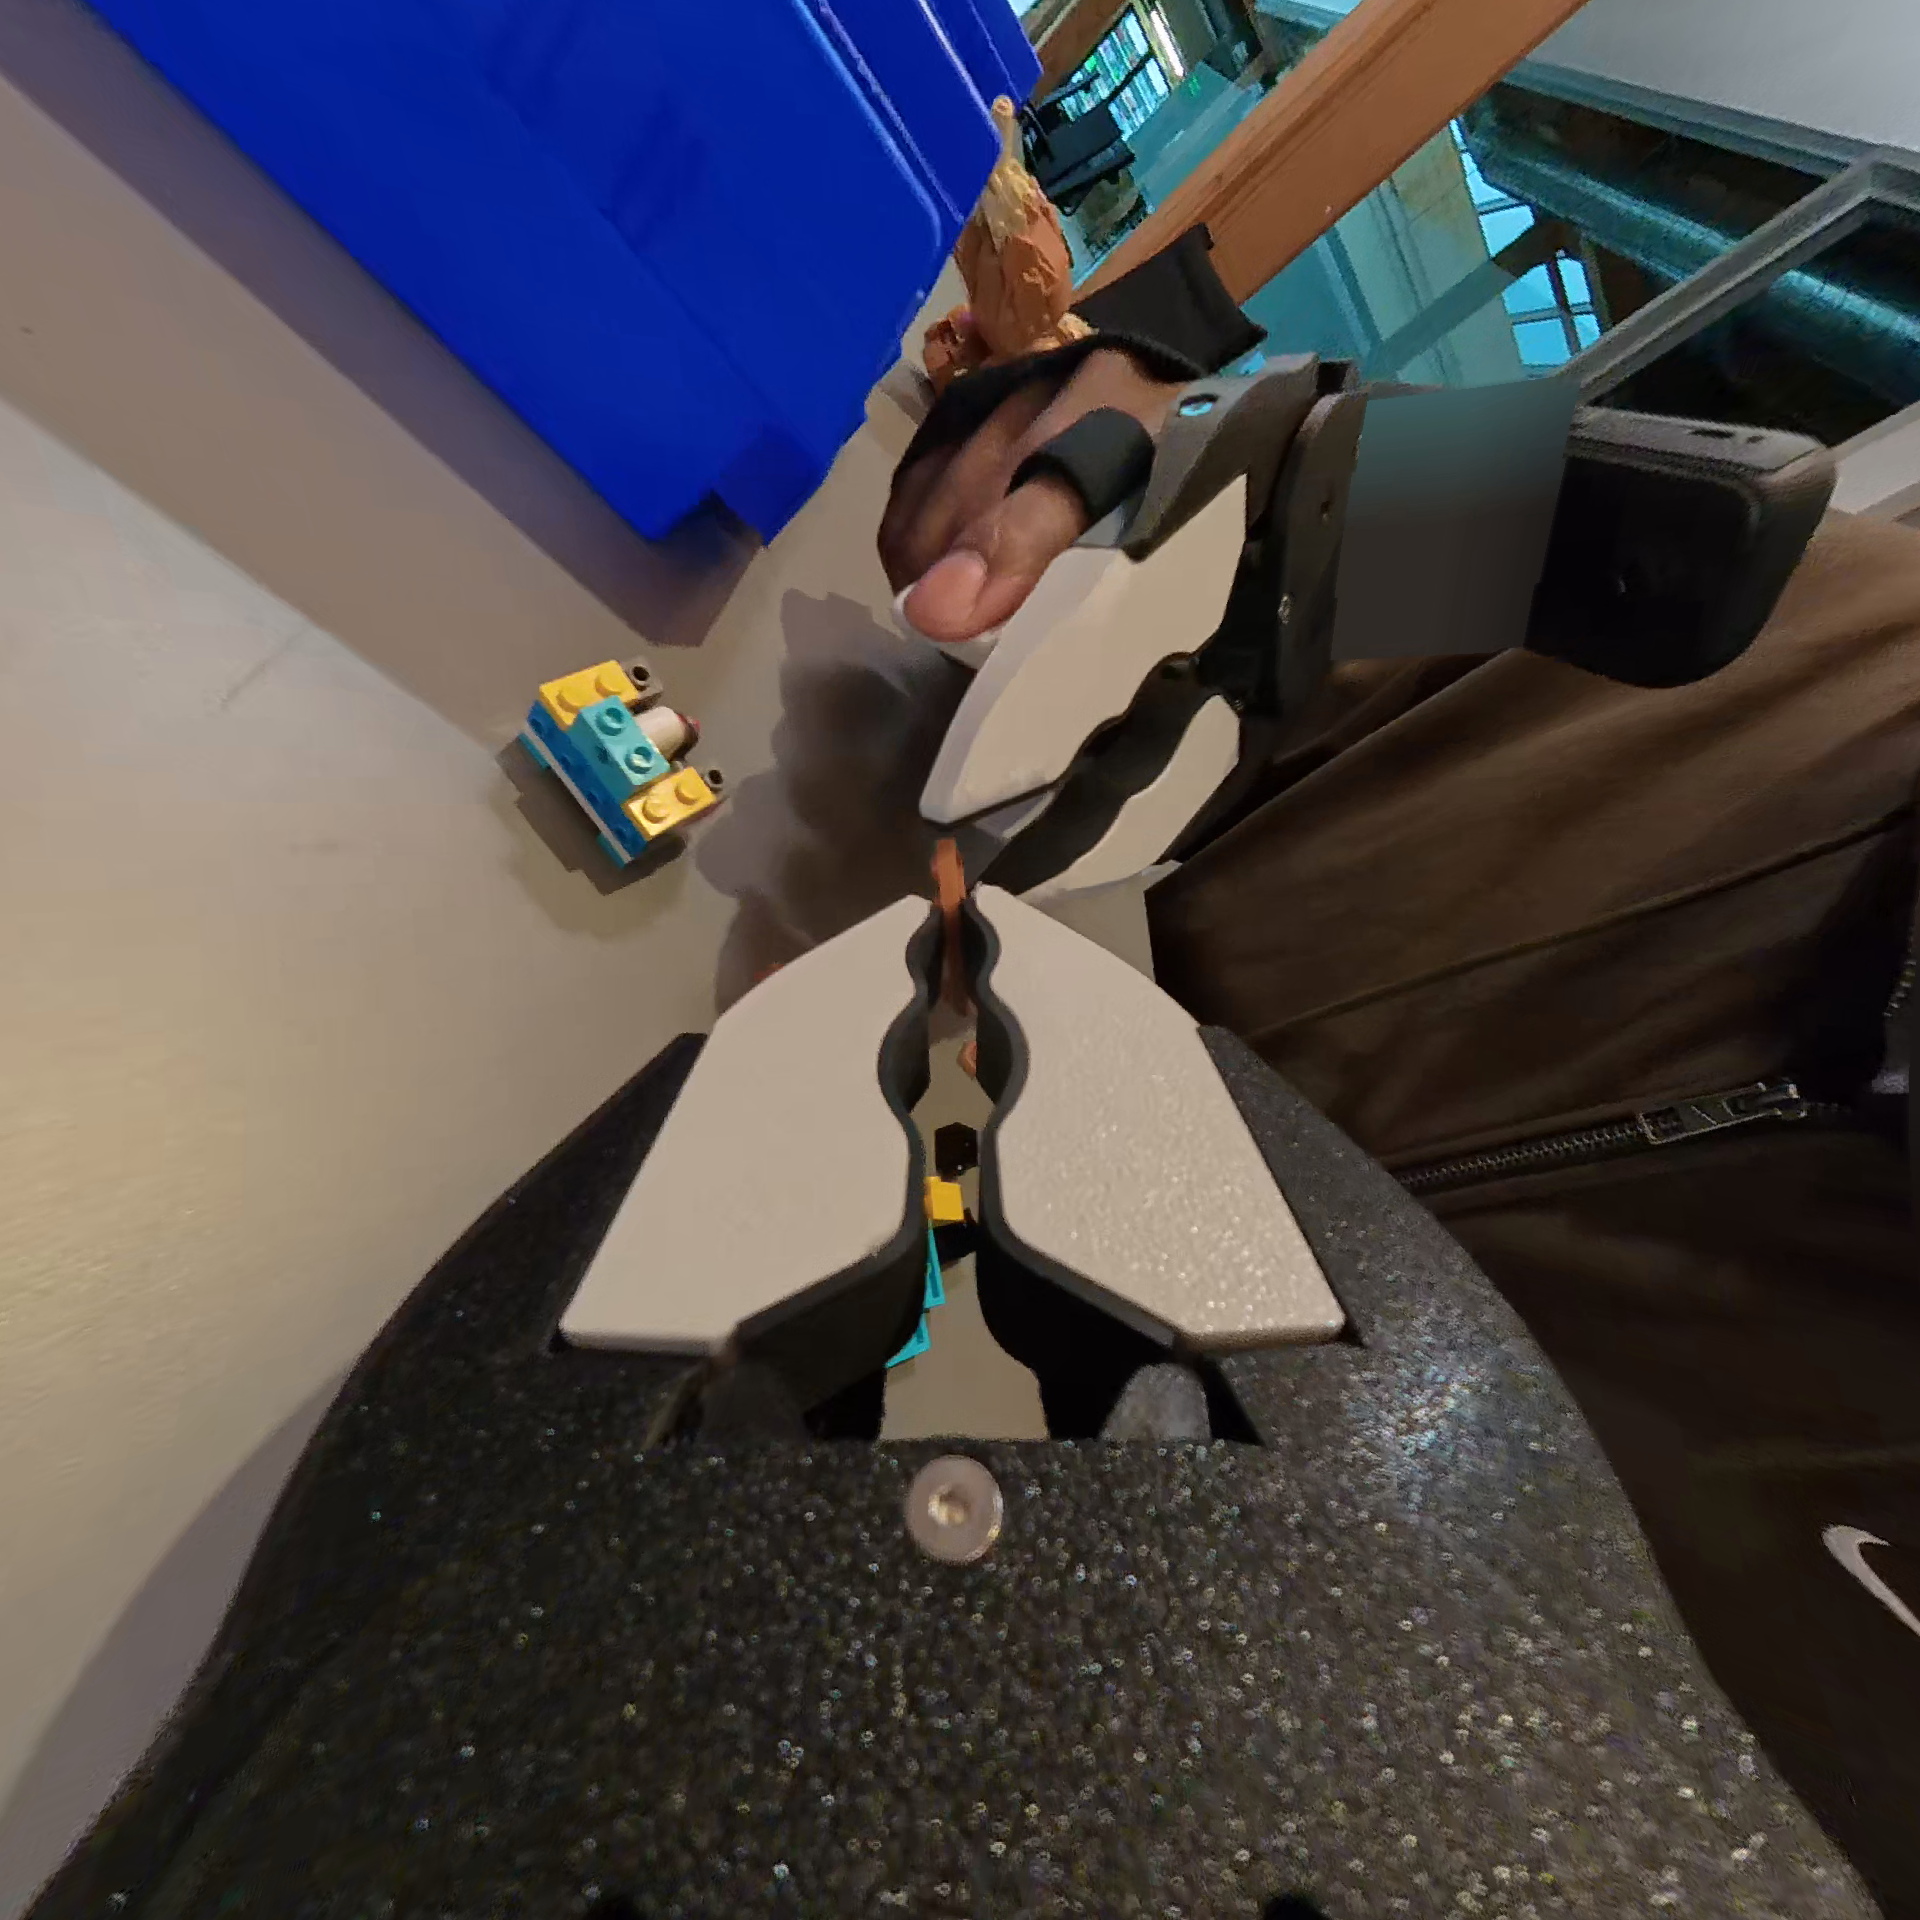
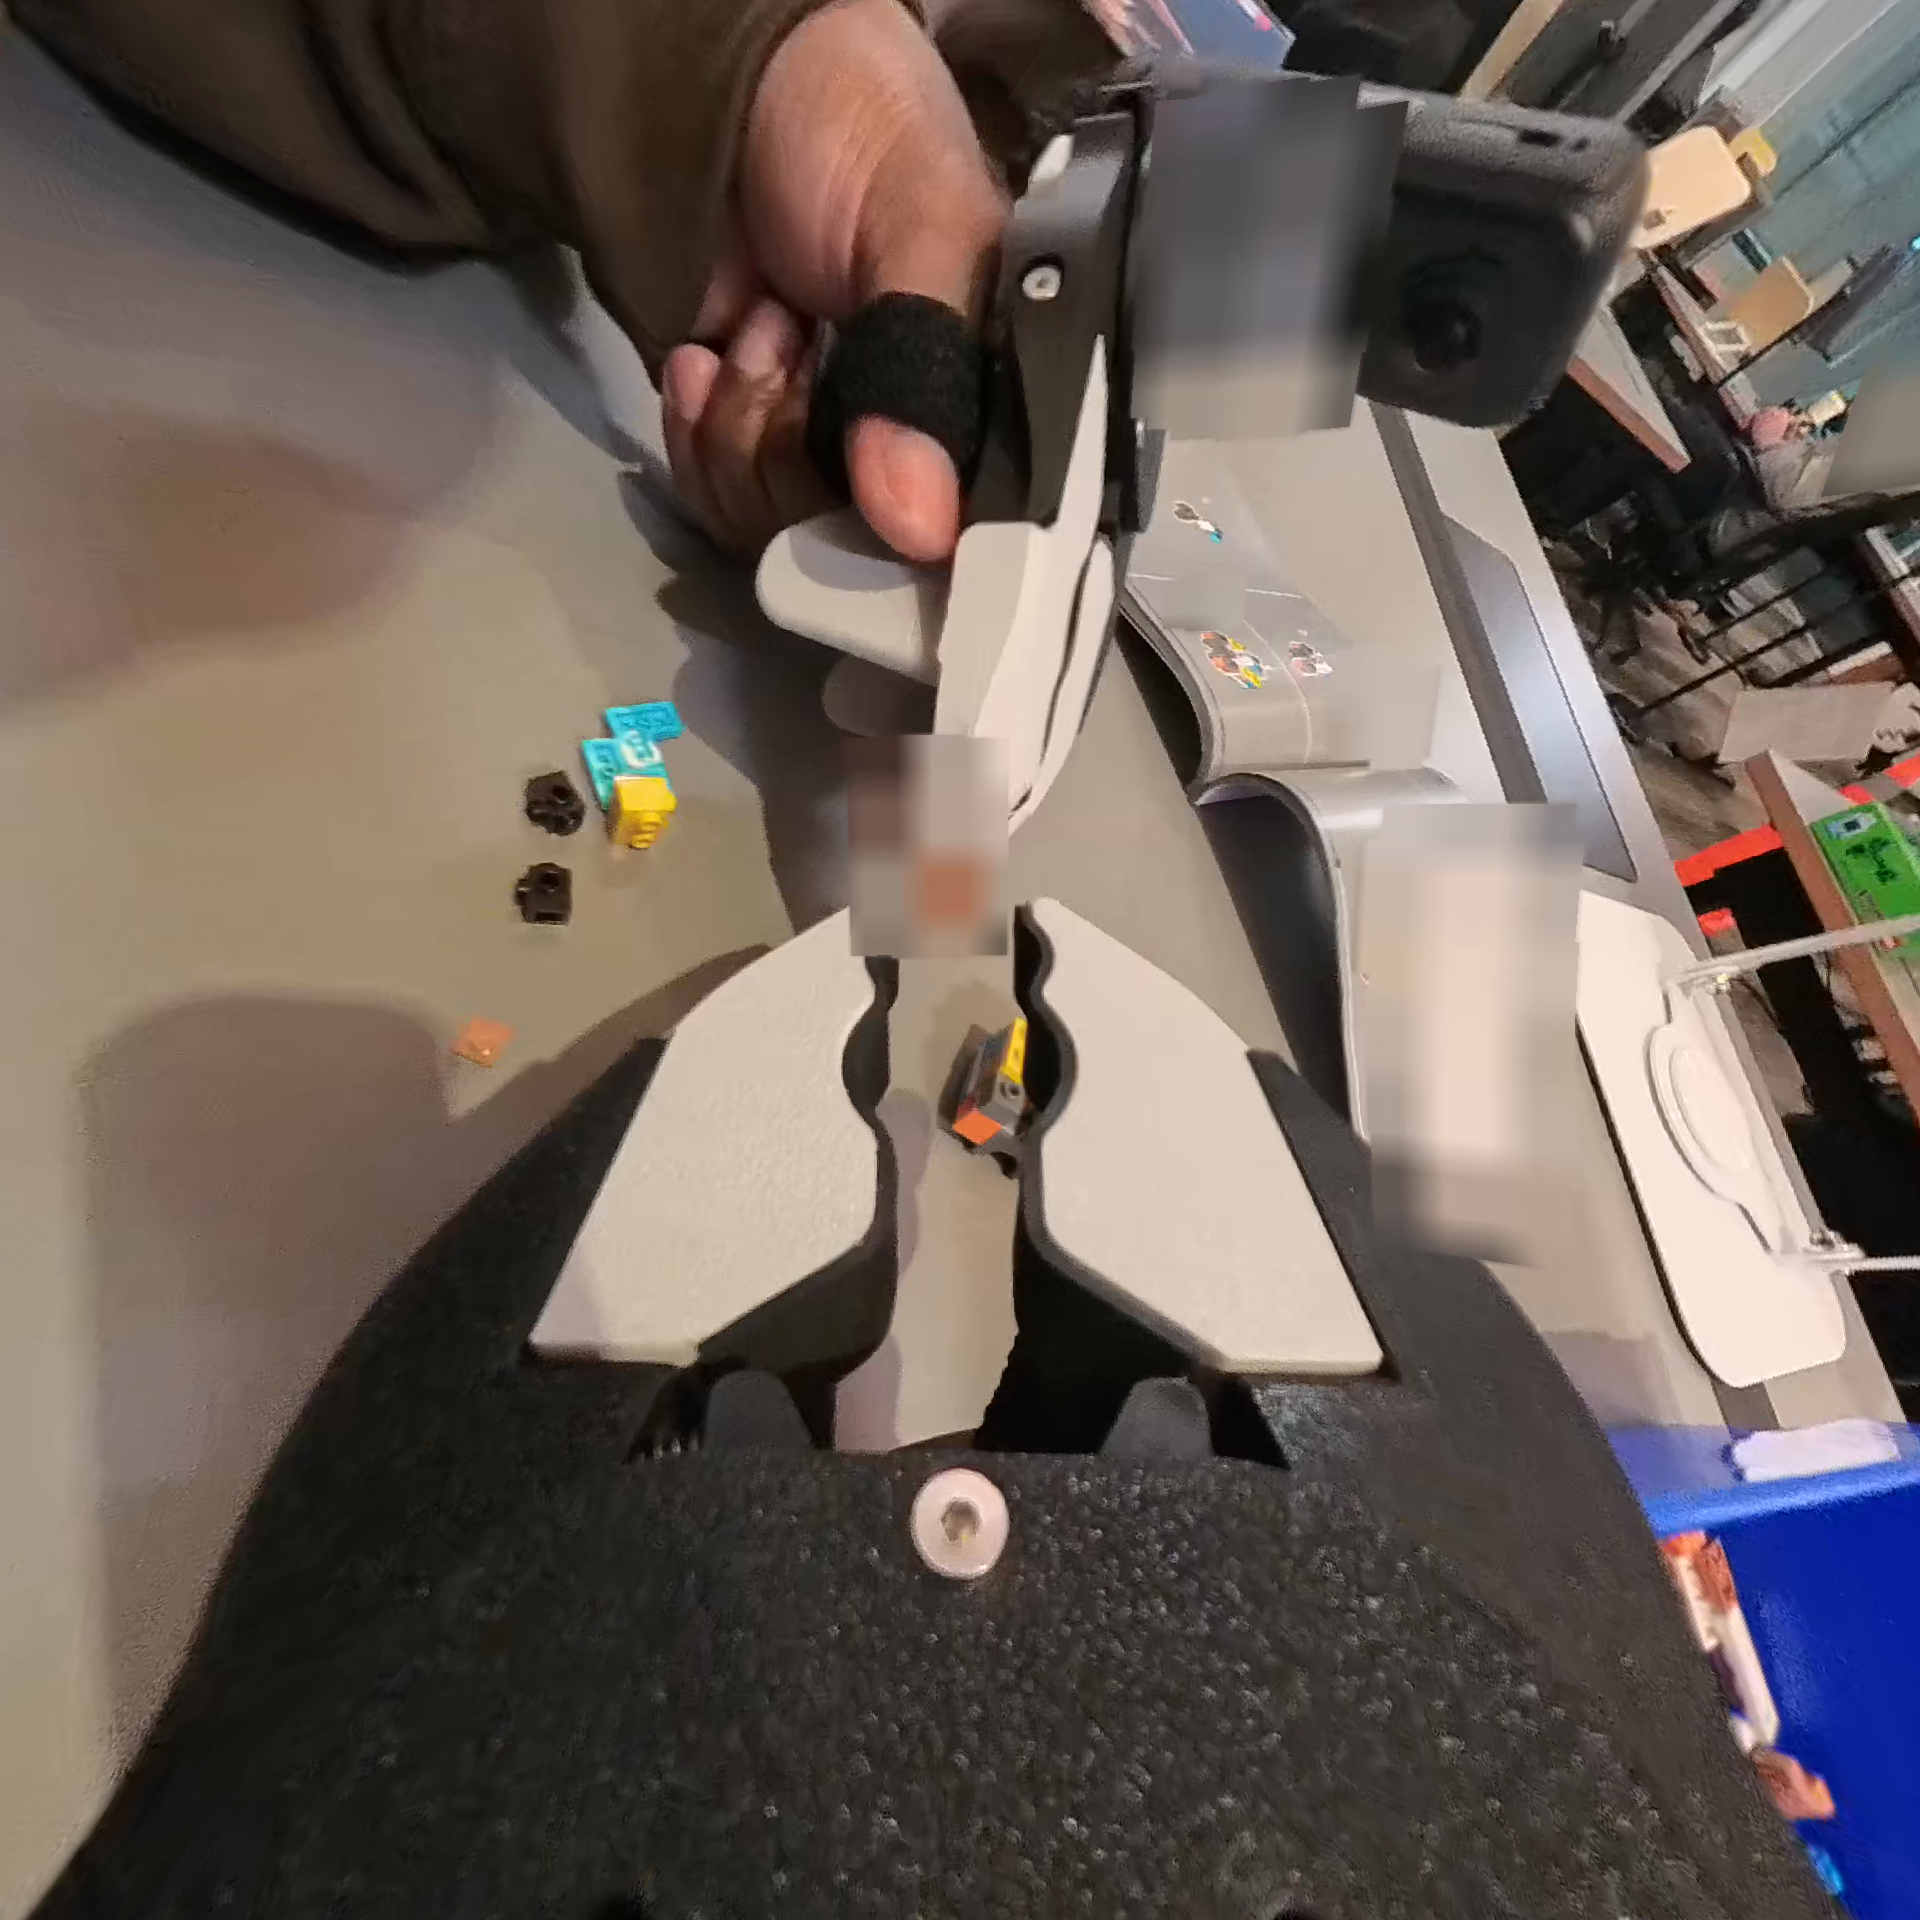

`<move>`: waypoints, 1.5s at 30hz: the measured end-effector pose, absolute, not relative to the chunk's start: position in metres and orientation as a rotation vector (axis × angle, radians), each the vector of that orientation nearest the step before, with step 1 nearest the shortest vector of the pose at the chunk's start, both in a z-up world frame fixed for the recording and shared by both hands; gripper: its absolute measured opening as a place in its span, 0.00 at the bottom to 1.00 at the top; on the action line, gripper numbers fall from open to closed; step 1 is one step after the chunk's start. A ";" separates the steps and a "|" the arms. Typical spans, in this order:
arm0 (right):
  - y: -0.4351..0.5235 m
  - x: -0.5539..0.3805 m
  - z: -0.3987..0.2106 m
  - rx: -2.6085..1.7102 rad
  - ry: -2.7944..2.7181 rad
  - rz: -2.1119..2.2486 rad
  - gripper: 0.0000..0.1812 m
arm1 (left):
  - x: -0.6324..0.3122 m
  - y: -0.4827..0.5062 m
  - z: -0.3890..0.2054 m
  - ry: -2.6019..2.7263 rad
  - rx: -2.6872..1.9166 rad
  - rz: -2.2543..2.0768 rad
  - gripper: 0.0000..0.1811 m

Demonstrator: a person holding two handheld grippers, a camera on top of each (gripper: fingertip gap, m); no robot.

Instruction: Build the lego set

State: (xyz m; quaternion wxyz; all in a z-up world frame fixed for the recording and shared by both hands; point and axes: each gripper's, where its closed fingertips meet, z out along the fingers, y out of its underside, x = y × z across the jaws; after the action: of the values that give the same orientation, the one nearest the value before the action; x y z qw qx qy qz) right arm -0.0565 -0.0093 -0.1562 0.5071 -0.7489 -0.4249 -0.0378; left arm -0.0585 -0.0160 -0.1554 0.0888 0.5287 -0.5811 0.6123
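Left wrist view: left tool (image 1: pixel 951 914) clamped on one thin brown piece (image 1: pixel 948 940), meeting the right tool (image 1: pixel 961 821) tip; one lego assembly (image 1: pixel 620 762) on the counter (image 1: pixel 260 935) by blue bins (image 1: pixel 582 239).
Right wrist view: right tool (image 2: pixel 940 925) tips under a blur, cannot tell its grip; two black pieces (image 2: pixel 551 847), one teal-yellow cluster (image 2: pixel 636 774), one orange tile (image 2: pixel 483 1041) on the counter.

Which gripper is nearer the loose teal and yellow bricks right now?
Left. The left gripper hangs right over the teal and yellow bricks; the right gripper sits off to their side, farther back.
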 end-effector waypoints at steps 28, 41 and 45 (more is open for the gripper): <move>-0.010 -0.054 -0.156 -1.942 -0.778 0.242 0.05 | -0.056 -0.018 -0.156 -3.076 1.095 1.806 0.12; -0.012 -0.057 -0.159 -1.948 -0.805 0.237 0.05 | -0.055 -0.017 -0.157 -3.122 1.058 1.823 0.05; -0.012 -0.056 -0.158 -1.941 -0.799 0.237 0.05 | -0.055 -0.016 -0.156 -3.127 1.057 1.830 0.05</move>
State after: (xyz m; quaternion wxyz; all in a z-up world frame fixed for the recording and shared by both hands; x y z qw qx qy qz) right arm -0.0562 -0.0117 -0.1580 0.4922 -0.7998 -0.3294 0.0976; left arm -0.0545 -0.0163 -0.1562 -0.3111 0.2662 -0.7874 0.4608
